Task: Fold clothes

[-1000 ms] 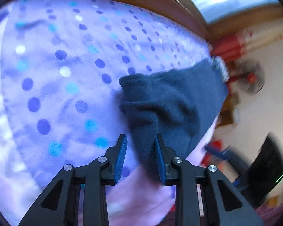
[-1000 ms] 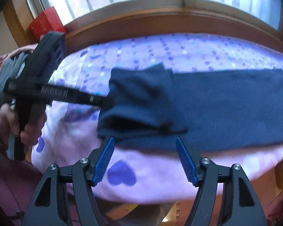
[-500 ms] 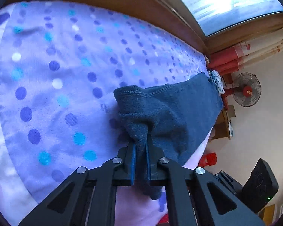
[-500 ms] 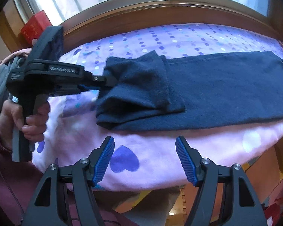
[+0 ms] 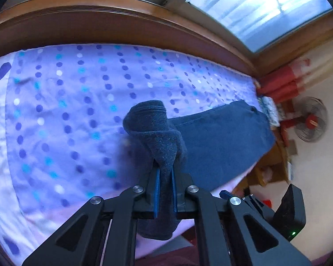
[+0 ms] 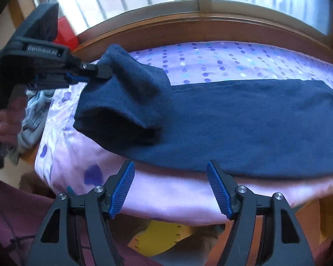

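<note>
Bedsheet [image 6: 222,59], lilac, rows of blue and white dots on the far part, plain pink with purple hearts along the near edge; spread below a wooden window sill [image 6: 188,25].
Navy garment [image 6: 244,124], long, lying flat across the near half of the sheet, running left to right; left end doubled over and raised off the sheet.
Grey clothing [image 6: 33,119], bunched at far left, off the sheet's edge.
Left gripper [image 5: 165,187], clamped tight on the raised fold of the garment; seen from the right wrist at upper left, a hand [image 6: 5,122] on its handle.
Right gripper [image 6: 171,189], blue pads spread wide, nothing between them, at the near edge just short of the garment.
</note>
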{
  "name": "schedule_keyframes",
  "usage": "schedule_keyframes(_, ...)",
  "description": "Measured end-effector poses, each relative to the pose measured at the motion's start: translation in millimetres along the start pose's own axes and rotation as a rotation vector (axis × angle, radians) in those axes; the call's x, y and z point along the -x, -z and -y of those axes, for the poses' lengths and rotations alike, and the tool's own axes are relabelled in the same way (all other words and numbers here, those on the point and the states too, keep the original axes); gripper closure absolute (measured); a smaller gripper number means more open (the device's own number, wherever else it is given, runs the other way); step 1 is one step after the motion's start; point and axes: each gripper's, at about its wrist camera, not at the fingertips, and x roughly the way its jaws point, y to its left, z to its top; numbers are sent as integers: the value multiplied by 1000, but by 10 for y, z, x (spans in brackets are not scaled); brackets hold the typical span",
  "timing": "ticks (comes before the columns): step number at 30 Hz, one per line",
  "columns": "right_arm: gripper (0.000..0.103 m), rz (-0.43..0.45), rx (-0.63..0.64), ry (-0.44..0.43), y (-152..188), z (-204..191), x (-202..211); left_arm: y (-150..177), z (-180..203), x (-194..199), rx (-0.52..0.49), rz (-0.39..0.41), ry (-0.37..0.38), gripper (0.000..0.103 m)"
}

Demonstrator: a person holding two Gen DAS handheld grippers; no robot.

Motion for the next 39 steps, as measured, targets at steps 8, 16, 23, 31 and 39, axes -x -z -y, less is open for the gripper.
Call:
schedule_keyframes(8, 35, -67, -44, -58, 251, 1151, 218, -104, 864, -408, 3, 13, -104, 95)
schedule_keyframes(16, 35, 1, -178, -151, 191, 1945, 466, -201, 1242, -841, 31, 10, -110, 95)
schedule_keyframes(23, 25, 210, -10, -322, -477, 1307, 455, -248, 1075, -654, 64, 43, -140, 95)
schedule_keyframes(31, 25, 148, 111, -302, -346, 510, 175, -197, 329, 71, 85, 80, -107, 95)
schedule_keyframes(39, 25, 6, -53, -185, -259, 158, -236, 59, -892, 280, -16, -63, 62, 94)
